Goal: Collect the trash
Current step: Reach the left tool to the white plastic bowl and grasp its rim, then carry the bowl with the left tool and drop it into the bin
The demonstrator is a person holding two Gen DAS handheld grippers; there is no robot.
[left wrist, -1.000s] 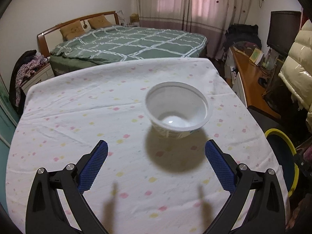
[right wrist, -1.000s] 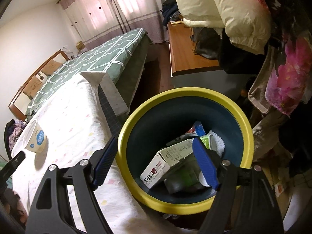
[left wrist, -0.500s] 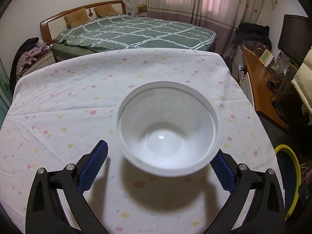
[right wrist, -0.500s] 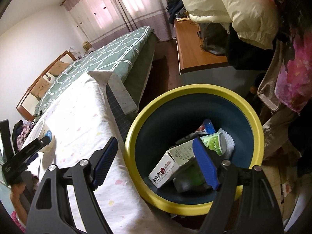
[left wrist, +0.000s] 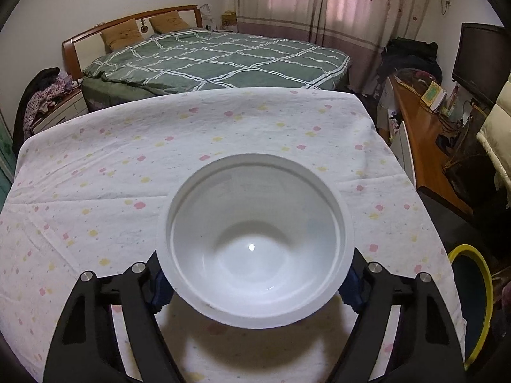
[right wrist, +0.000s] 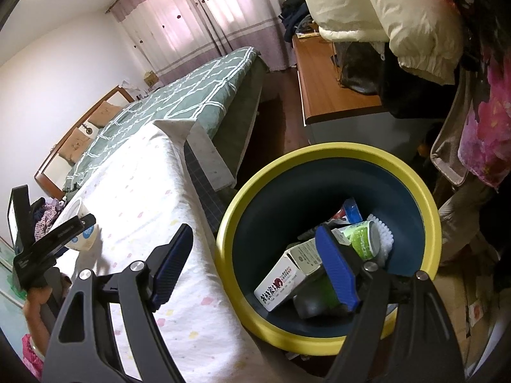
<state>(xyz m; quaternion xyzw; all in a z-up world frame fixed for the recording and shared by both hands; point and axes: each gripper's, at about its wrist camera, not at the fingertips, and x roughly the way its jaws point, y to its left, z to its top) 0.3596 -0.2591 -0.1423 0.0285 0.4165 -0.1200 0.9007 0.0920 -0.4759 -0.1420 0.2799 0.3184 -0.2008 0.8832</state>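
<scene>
Left gripper (left wrist: 255, 287) straddles bowl (left wrist: 255, 239); pads at bowl's sides under rim, contact hidden, so clamp cannot be confirmed. Bowl upright on table (left wrist: 127, 159), mouth up, round, no long axis. Bin (right wrist: 329, 223) lies to right of table, beyond edge. Right gripper (right wrist: 252, 268) hangs over bin, fingers apart, empty. Versus one second earlier: bowl was ahead of left pads, now between them.

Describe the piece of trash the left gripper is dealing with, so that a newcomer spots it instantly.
On the white floral-print tablecloth before the bed, the left gripper brackets a round white plastic bowl. It is empty, wide-rimmed and glossy, with blue printing outside, and is the only item on the cloth.
</scene>
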